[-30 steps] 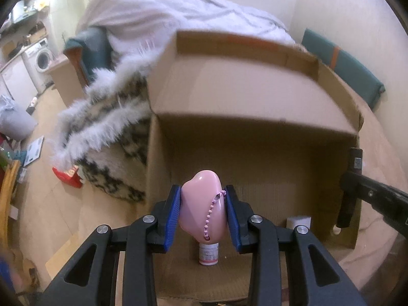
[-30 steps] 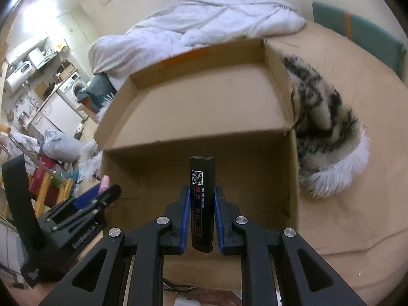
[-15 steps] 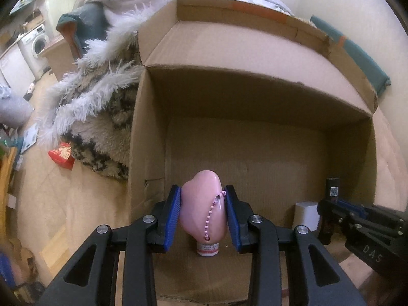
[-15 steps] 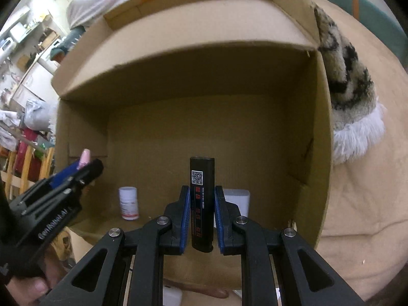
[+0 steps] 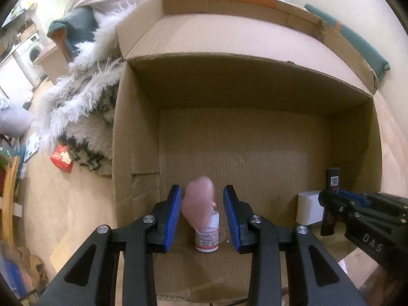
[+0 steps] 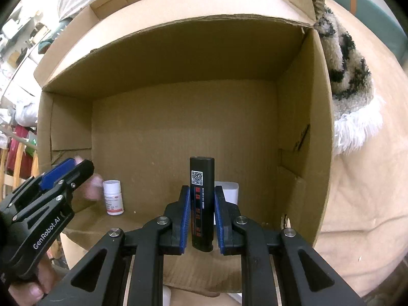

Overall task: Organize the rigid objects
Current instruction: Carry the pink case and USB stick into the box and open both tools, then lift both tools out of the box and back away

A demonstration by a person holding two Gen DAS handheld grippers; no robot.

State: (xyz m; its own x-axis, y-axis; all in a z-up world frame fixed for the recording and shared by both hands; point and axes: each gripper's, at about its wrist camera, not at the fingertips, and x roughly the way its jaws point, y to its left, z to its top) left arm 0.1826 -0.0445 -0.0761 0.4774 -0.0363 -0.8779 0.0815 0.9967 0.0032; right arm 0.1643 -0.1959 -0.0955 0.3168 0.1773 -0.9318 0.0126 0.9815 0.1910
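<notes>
Pink charm (image 5: 199, 199), clamped half a second ago, now sits blurred and loose between my left fingers (image 5: 173, 211): it touches the left pad, with a gap at the right one. Its lower end meets the white bottle (image 5: 207, 239) on the floor of the cardboard box (image 5: 137, 132). My right fingers (image 6: 185, 214) are closed on the black stick (image 6: 201, 186), deeper in the box than before, just in front of the white block (image 5: 307, 207). The far half of the box floor is bare.

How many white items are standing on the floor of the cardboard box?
2. A white pill bottle stands on the left side; a white block stands further right, partly behind the black device. More may be hidden near the front edge.
</notes>
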